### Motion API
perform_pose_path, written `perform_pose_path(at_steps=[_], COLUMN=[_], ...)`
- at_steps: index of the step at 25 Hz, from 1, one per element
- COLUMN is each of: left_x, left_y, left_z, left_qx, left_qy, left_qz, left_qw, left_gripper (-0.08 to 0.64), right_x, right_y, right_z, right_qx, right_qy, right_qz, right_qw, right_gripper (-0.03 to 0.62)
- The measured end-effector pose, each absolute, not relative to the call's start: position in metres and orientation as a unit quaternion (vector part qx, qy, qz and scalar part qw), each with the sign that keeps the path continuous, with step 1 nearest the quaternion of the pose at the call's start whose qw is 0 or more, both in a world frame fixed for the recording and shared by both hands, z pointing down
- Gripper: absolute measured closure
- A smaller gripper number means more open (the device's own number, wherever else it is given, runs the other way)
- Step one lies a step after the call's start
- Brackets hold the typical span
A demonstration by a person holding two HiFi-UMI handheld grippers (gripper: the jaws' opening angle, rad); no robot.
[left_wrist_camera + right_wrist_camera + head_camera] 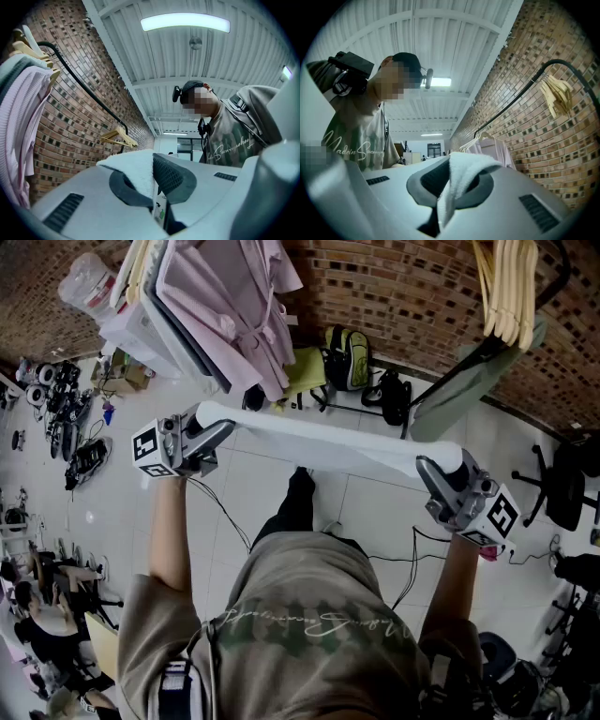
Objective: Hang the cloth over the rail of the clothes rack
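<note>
A white cloth (319, 442) is stretched in a long band between my two grippers, held high in front of the person. My left gripper (217, 427) is shut on the cloth's left end (136, 173), which is pinched between its dark pads. My right gripper (433, 470) is shut on the right end (461, 180), which bulges over the jaws. The black rail (89, 86) of the clothes rack runs along the brick wall (75, 126), ahead of and above both grippers, also seen as the rail (515, 101) in the right gripper view. The cloth is not touching it.
A pink garment (239, 306) and other clothes hang at the rack's left. Empty wooden hangers (506, 287) and a grey-green garment (469, 381) hang at the right. Bags (349, 357) lie on the floor by the wall. Office chairs (567, 484) stand at right, clutter at left.
</note>
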State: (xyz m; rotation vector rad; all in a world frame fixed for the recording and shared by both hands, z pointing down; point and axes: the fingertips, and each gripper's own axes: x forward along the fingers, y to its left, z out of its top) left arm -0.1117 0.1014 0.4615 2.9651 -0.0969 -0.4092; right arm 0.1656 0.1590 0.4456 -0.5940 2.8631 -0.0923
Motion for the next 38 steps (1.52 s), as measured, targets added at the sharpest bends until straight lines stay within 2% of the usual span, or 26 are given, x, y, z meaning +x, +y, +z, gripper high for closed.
perform_pose_path(at_steps=[5, 17, 23, 29, 32, 38], left_x=[-0.114, -0.108, -0.112, -0.12, -0.123, -0.124], left_y=[0.068, -0.043, -0.089, -0.145, -0.162, -0.177], left_z=[0.453, 0.416, 0.385, 0.361, 0.349, 0.33], left_qx=[0.989, 0.988, 0.989, 0.993, 0.99, 0.989], left_qy=[-0.007, 0.033, 0.056, 0.039, 0.033, 0.025], left_qz=[-0.139, -0.136, -0.127, -0.092, -0.114, -0.133], left_qw=[0.056, 0.062, 0.046, 0.067, 0.07, 0.052], left_gripper=[0.541, 0.541, 0.541, 0.541, 0.541, 0.541], right_x=[0.162, 0.17, 0.168, 0.155, 0.15, 0.155], right_y=[0.119, 0.02, -0.024, -0.062, -0.077, -0.106], right_z=[0.441, 0.408, 0.381, 0.35, 0.334, 0.314], right_qx=[-0.217, -0.251, -0.263, -0.264, -0.255, -0.235], right_qy=[0.968, 0.96, 0.943, 0.951, 0.954, 0.965], right_qz=[-0.04, -0.028, -0.108, -0.046, -0.031, -0.011], right_qw=[0.118, 0.123, 0.173, 0.155, 0.156, 0.118], right_gripper=[0.571, 0.571, 0.571, 0.571, 0.571, 0.571])
